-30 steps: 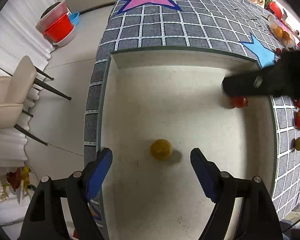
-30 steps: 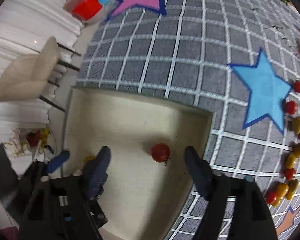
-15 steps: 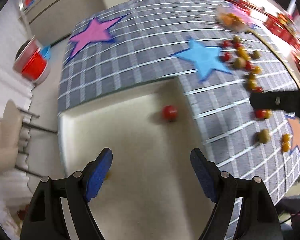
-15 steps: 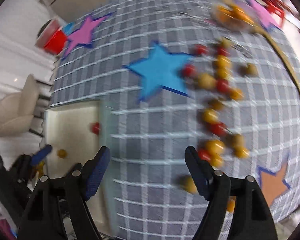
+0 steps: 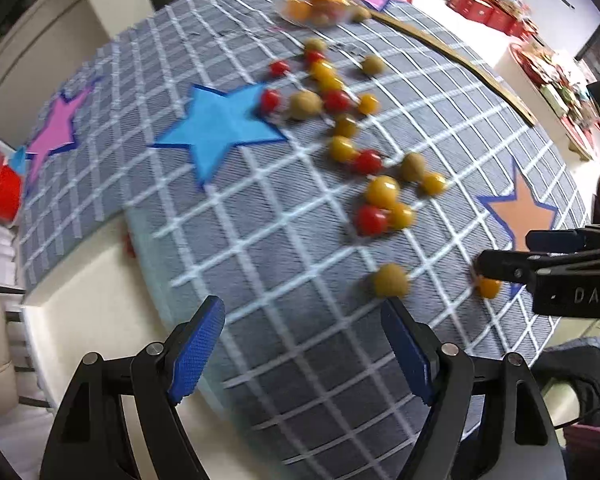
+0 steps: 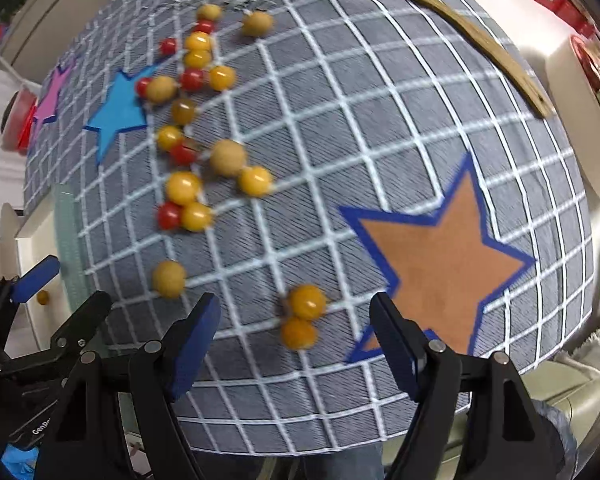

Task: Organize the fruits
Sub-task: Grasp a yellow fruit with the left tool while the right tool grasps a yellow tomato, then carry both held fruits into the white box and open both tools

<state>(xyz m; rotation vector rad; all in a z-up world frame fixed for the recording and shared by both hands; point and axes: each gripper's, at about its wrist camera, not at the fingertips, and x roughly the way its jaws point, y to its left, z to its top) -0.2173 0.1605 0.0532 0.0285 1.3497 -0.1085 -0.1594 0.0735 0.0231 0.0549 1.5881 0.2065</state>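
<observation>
Several small red, yellow and olive fruits (image 5: 382, 192) lie scattered on the grey checked cloth (image 5: 284, 248). My left gripper (image 5: 302, 354) hangs open above the cloth, with an olive fruit (image 5: 389, 280) just beyond its right pad. My right gripper (image 6: 294, 344) is open too. Two orange-yellow fruits (image 6: 305, 301) sit between and just ahead of its pads, untouched. The white tray (image 5: 80, 280) lies at the left, with a red tomato (image 5: 129, 244) half hidden by the cloth edge. In the right wrist view a small yellow fruit (image 6: 42, 297) lies in the tray (image 6: 32, 248).
The cloth bears a blue star (image 5: 216, 128), an orange star (image 6: 440, 264) and a pink star (image 5: 56, 128). A wooden strip (image 6: 480, 40) runs along the far side. A clear packet of fruit (image 5: 320, 6) lies at the back, red bowls (image 5: 0, 196) to the left.
Both grippers have swung from above the white tray to over the checked cloth with the loose fruits, rolling as they went. Both stayed open. The tomato and yellow fruit stay in the tray.
</observation>
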